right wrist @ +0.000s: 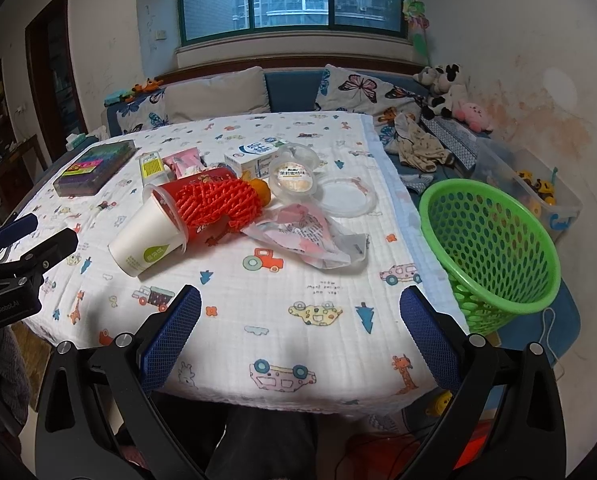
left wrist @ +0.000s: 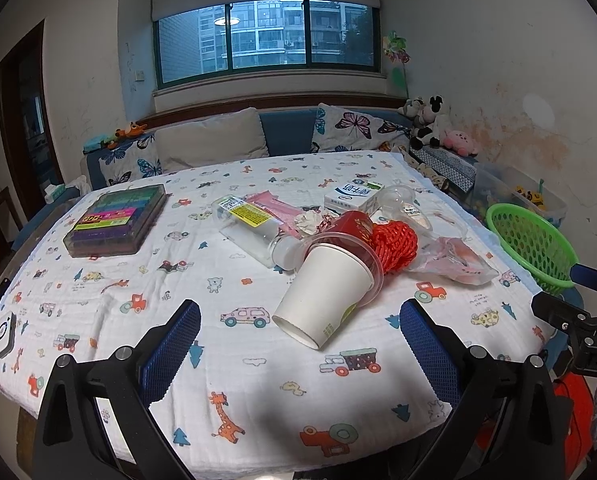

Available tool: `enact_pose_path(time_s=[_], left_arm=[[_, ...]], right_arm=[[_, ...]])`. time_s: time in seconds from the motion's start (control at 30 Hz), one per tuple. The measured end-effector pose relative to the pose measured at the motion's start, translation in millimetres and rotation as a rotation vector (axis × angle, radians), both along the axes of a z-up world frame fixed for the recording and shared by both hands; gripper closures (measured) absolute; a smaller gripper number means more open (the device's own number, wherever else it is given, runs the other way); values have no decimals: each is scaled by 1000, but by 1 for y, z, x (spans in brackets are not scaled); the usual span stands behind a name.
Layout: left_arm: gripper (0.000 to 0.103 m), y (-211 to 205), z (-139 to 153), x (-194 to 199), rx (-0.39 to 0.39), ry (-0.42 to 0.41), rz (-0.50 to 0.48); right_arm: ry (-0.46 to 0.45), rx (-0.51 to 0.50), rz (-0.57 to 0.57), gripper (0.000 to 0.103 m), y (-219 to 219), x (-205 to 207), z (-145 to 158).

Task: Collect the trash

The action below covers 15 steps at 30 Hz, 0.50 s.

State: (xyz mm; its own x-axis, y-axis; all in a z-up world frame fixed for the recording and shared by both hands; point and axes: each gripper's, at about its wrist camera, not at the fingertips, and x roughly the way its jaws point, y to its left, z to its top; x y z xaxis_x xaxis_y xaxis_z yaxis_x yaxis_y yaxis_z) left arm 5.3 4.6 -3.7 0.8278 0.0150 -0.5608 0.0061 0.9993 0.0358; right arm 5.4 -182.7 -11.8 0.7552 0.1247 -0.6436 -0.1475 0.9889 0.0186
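**Hovering open-jawed over a littered table**

Hovering above the near edge of the table, the left gripper (left wrist: 300, 328) has its blue-padded fingers spread wide with nothing between them. The right gripper (right wrist: 300, 312) is likewise spread and empty, held over the printed tablecloth (right wrist: 282, 292) nearer the right-hand edge.

Just ahead of the left gripper lies a white paper cup (left wrist: 322, 294), tipped on its side with its base toward the camera, nested inside a clear plastic cup (left wrist: 372, 258) and a red cup (left wrist: 348, 226). A bundle of red netting (right wrist: 218, 200) rests against those cups. Beside it on the right lies a crumpled plastic wrapper (right wrist: 310, 236) with pink print. Behind the pile are a clear bottle (left wrist: 250, 226) lying flat with a yellow label, a pink packet (left wrist: 280, 210), a white and blue carton (left wrist: 352, 194), a round clear tub (right wrist: 294, 178) with a label, and its loose lid (right wrist: 344, 196) lying flat on the cloth.

Well apart, toward the far left of the table, sits a flat case of coloured pens (left wrist: 116, 220).

A green perforated basket (right wrist: 494, 248) stands tilted just off the table's right edge. Beyond the table are a sofa with butterfly cushions (left wrist: 354, 128), plush toys (left wrist: 430, 124) and a window (left wrist: 266, 36).
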Motion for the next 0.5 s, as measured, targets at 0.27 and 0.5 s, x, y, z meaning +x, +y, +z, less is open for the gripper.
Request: enact_pose_path(time_s=[0.27, 0.5], left_arm=[[6, 0, 0, 0, 1, 1, 0], [6, 3, -4, 5, 0, 9, 1]], right_arm=[[1, 2, 1, 5, 0, 1, -1], [10, 6, 2, 5, 0, 7, -3]])
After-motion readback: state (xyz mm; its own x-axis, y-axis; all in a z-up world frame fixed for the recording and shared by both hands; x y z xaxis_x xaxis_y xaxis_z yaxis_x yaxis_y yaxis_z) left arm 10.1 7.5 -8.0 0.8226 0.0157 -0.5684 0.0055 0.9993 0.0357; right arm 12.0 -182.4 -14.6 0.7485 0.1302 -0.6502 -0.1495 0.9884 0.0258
